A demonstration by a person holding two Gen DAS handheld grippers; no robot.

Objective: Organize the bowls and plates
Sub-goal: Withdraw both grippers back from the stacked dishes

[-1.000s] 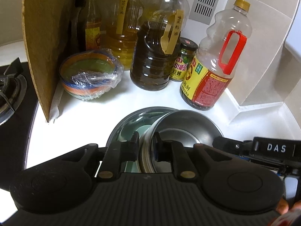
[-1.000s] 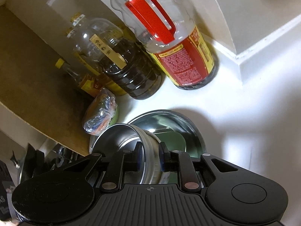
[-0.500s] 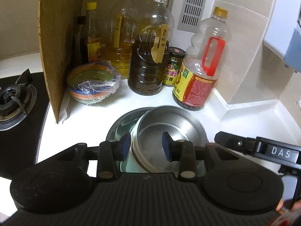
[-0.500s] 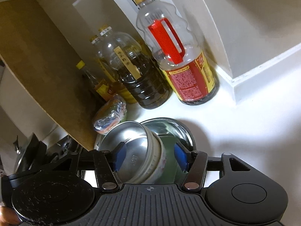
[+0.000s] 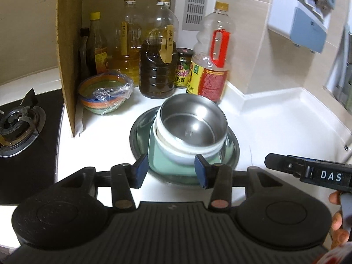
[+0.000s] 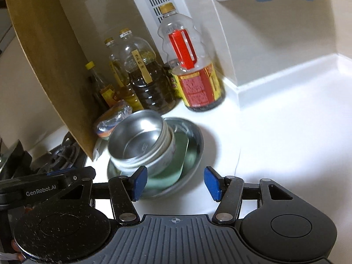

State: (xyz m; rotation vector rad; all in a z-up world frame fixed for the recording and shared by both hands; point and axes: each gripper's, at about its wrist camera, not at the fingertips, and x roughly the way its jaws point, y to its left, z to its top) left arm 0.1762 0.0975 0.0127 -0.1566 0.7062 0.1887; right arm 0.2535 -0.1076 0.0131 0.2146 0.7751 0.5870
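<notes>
A steel bowl (image 5: 193,121) sits tilted in a white bowl (image 5: 176,151), on a green square plate (image 5: 162,167), inside a wide steel plate (image 5: 136,132) on the white counter. My left gripper (image 5: 171,169) hangs just short of this stack. Its jaws are opening, and no pad touches anything. In the right wrist view the same steel bowl (image 6: 140,140), green plate (image 6: 182,154) and steel plate (image 6: 198,145) lie beyond my right gripper (image 6: 175,182). That gripper stands wide open with nothing held.
Oil and sauce bottles (image 5: 158,66) line the back wall. A colourful bowl in cling film (image 5: 105,96) stands by an upright cardboard panel (image 5: 68,55). A gas burner (image 5: 13,123) lies left. A hand (image 5: 336,220) shows at the right edge.
Both grippers were shut on the steel bowl's rim. They have let go, opened and drawn back from the stack. The bowl now rests in the white bowl.
</notes>
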